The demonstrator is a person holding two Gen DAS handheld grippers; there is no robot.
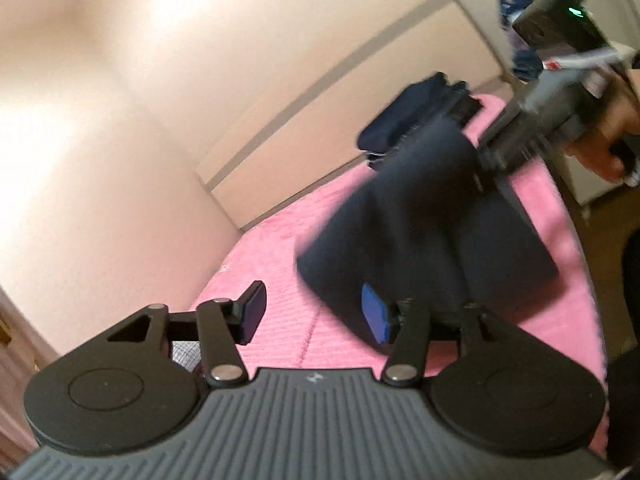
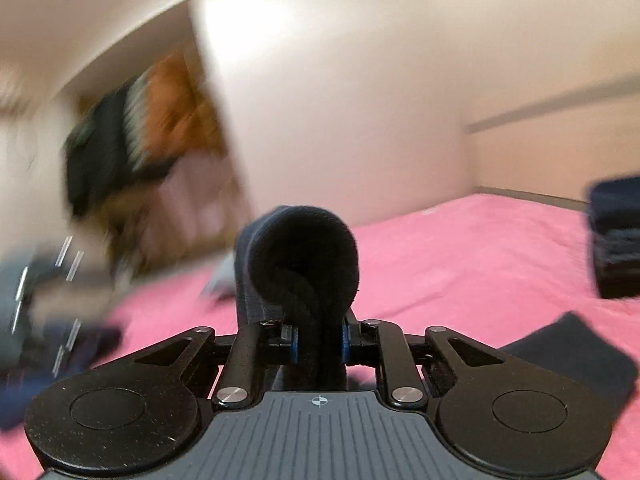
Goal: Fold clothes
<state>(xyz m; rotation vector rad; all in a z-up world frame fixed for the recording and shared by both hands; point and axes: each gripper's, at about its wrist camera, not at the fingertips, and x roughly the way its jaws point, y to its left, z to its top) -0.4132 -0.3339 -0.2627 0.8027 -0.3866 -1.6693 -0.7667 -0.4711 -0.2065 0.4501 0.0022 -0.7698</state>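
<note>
No brand, label or writing can be read in either view; a small crosshair mark sits on the body of the right tongs.

In the left wrist view, the left tongs (image 1: 314, 314) stand partly apart with nothing between the pads, over the pink bedspread (image 1: 280, 248). To their right a navy garment (image 1: 424, 236) hangs lifted off the bed, its upper end caught in the right tongs (image 1: 486, 160), which a hand (image 1: 608, 140) holds at the far right. Behind it a stack of folded dark clothes (image 1: 404, 120) rests on the bed near the wall. A green light glows on the right device; only this view shows it.

In the right wrist view, blurred clothes (image 2: 128, 140) hang at the left. The right tongs (image 2: 319, 342) are narrow, clamped on the navy garment (image 2: 304, 256), which bulges above the pads. At the right edge is the folded stack (image 2: 616, 236).
</note>
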